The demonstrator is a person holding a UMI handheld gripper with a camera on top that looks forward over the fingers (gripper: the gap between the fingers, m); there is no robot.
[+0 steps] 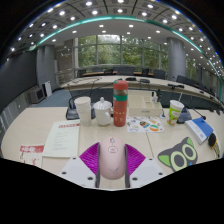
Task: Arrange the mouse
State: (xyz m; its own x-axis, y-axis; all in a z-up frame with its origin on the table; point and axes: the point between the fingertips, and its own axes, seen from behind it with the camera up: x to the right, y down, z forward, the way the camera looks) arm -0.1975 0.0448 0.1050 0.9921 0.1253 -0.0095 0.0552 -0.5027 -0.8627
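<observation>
**Mouse between the fingers**

The pale mouse sits between the 2 magenta-padded fingers; they seem to press its sides, though contact is hard to confirm. Its rear is cut off. Beyond, the light surface carries a red bottle, in an office.

Tongs level, clamped on mouse.
</observation>
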